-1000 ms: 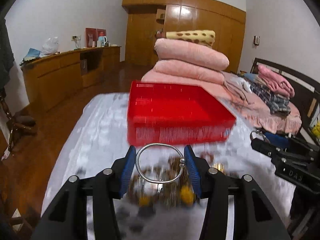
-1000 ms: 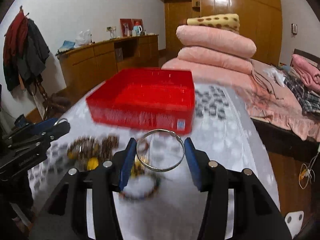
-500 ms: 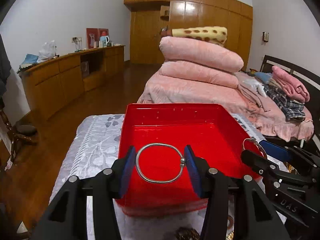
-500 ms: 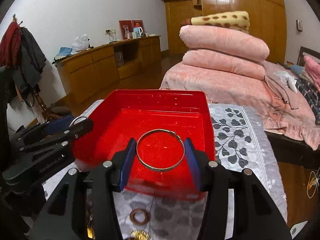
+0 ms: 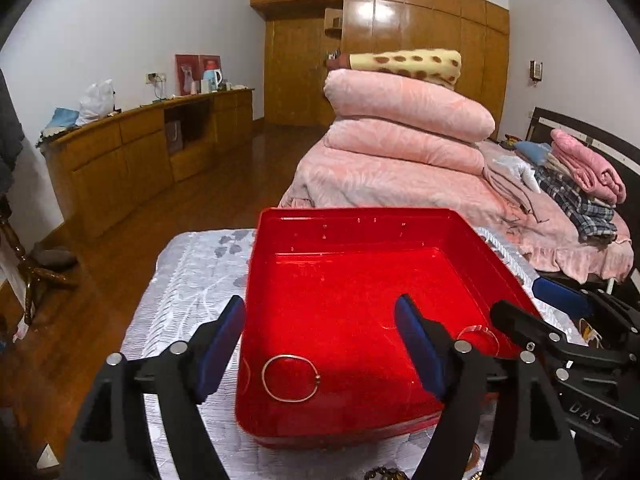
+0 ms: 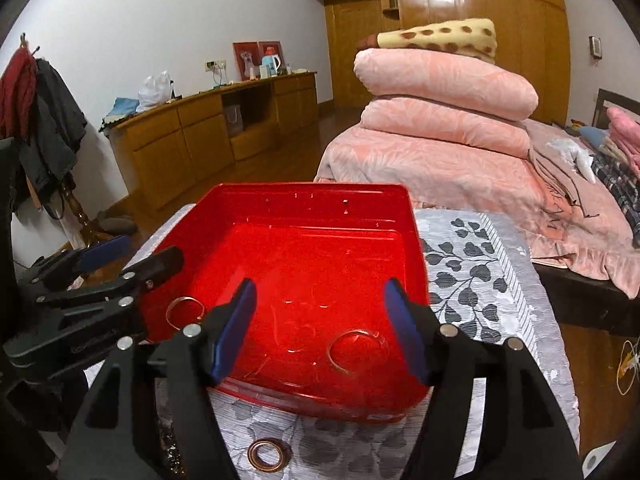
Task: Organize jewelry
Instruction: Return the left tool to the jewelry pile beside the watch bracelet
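Both grippers [image 5: 320, 344] [image 6: 320, 328] gape, level — poised over red tray [image 6: 304, 200].

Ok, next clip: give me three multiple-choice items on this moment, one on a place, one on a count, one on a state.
1. Where is the copper ring?
A. in the tray
B. on the cloth in front of the tray
C. in a gripper

2. How many bangles lie in the red tray?
A. none
B. two
C. five

3. How is the left gripper?
A. open
B. shut on a bangle
C. out of view

Key: 1 B, it lies on the cloth. 2 B, the left bangle and right bangle. 3 A, fingers apart, nothing between.
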### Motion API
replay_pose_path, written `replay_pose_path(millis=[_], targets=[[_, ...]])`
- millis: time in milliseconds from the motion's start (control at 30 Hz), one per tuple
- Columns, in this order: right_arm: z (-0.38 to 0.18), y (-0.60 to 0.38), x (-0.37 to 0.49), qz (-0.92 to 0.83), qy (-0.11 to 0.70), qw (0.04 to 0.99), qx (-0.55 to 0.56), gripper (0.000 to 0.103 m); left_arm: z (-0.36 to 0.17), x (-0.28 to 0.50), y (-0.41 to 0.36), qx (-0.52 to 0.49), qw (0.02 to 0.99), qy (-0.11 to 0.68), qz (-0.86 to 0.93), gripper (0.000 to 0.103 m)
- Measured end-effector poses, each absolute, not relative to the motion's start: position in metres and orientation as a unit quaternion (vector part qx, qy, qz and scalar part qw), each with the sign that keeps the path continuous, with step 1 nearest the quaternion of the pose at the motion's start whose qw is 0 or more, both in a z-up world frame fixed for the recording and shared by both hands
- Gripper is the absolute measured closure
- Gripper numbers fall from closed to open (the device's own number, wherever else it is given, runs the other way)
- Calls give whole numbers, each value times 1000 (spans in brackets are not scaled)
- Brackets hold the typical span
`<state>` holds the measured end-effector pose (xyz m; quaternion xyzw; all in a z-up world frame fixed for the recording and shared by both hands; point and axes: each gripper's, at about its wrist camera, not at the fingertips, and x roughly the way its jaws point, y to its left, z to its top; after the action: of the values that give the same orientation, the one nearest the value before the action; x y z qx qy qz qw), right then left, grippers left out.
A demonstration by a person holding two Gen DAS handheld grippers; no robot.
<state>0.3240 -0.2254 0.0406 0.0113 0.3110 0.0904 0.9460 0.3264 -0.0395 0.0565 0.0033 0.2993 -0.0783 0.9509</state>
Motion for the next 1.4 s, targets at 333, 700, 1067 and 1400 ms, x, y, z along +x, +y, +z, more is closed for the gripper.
replay_pose_path(millis=[333,700,1067,1400], targets=[[49,-239,261,87,286,954,27,38,73,264,-12,-1,960,271,-62,26],[16,-239,193,69,306,949,33,37,28,194,7,-2,951,305,-42,26],[-17,-228,164,87,360,928,24,42,-2,166,2,-3,933,352,-74,44],[-32,-223,166,92,394,914,19,44,-14,169,0,-8,923,375,-87,49]])
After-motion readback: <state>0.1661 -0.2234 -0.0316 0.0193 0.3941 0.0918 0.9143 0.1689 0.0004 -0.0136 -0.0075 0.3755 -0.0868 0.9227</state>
